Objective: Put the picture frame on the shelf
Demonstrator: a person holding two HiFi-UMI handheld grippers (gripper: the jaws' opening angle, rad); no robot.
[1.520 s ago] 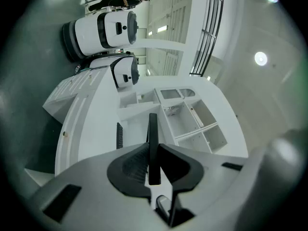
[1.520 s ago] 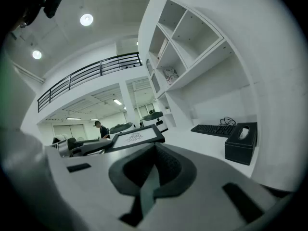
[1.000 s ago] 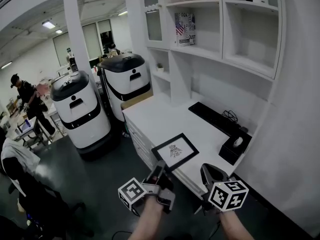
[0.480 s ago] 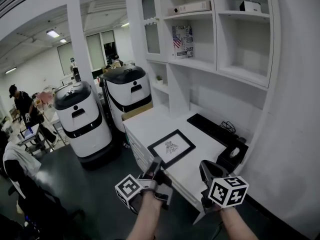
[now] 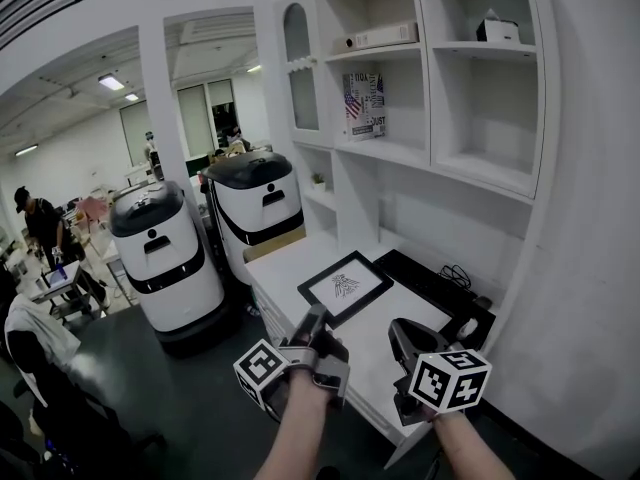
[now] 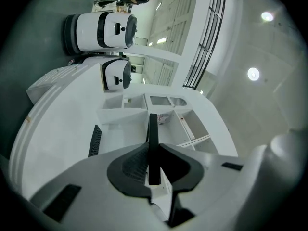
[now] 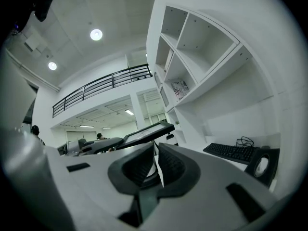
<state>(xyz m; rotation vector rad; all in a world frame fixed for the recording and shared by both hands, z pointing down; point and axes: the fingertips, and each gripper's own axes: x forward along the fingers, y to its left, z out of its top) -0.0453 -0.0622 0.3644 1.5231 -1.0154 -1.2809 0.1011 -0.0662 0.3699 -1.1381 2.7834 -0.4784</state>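
In the head view, the near corner of the picture frame (image 5: 346, 286) is hidden behind the left hand-held gripper (image 5: 318, 320), and its print is too small to make out. The left gripper view shows the frame edge-on, its face unseen. A person (image 5: 30, 333) at lower left is cut off by the edge

The picture frame (image 5: 346, 286) is showing a black border round a white sheet with a small dark drawing. The shelf (image 5: 480, 173) is gleaming white, the keyboard (image 5: 425, 278) black. The cubes on the left gripper (image 5: 317, 316) and the right gripper (image 5: 396, 330) are flashing black-and-white square markers.
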